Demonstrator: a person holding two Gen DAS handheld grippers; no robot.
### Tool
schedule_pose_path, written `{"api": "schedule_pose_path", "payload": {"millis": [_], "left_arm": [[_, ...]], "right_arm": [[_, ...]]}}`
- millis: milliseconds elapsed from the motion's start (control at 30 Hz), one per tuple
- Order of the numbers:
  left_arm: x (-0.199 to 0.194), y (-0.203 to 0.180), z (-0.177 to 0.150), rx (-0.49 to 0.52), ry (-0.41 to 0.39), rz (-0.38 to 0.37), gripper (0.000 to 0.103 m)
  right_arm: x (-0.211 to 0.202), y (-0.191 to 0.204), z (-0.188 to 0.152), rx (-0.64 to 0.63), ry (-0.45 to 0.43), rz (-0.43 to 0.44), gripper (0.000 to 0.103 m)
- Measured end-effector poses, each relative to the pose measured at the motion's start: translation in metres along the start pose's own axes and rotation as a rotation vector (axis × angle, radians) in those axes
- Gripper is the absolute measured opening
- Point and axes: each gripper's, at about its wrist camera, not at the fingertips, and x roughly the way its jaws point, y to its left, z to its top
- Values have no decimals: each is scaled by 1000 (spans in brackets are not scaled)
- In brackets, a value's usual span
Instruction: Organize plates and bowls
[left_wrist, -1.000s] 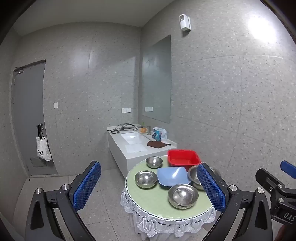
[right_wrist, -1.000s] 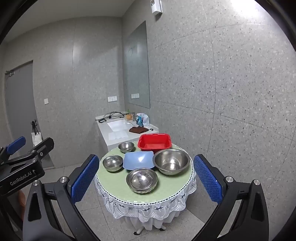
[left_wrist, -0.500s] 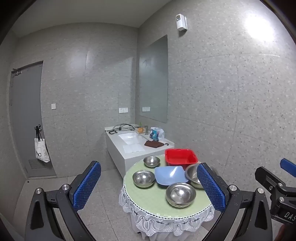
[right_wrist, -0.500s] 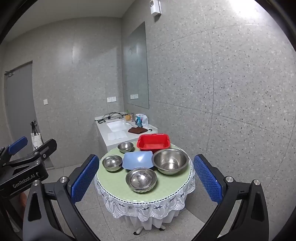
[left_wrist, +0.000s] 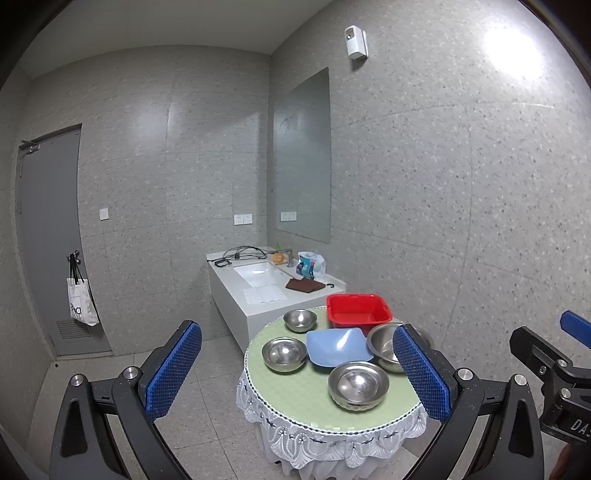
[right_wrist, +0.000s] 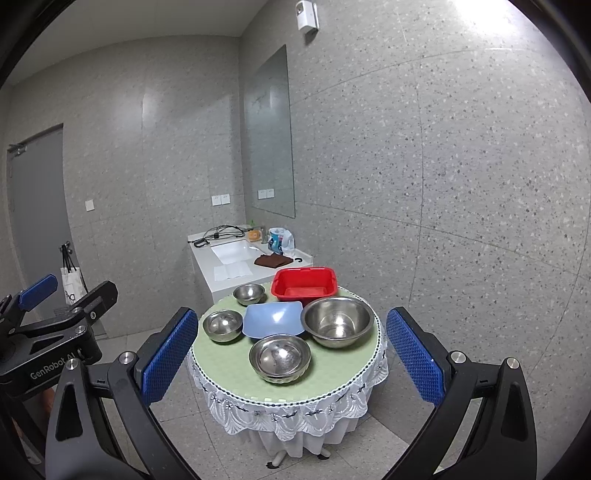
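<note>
A small round table with a green top and lace skirt holds several steel bowls: a large one at the right, a medium one at the front, a small one at the left and a small one at the back. A blue square plate lies in the middle. A red square basin stands at the back. The same set shows in the left wrist view: the blue plate, the front bowl, the red basin. My right gripper and left gripper are open, empty and well short of the table.
A white sink counter with cables, a brown cloth and a packet stands behind the table against the tiled wall. A grey door with a hanging white bag is at the left. Tiled floor surrounds the table.
Both views have drifted slightly, so the table sits a little lower left in the left wrist view. Nothing on the table has moved. Both grippers stay open.
</note>
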Motion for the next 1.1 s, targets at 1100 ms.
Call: {"api": "schedule_pose_path", "payload": {"millis": [1100], "left_arm": [[11,-11,5,16,14,1,102]], "right_arm": [[8,-11,-1,16,10,2,103]]}}
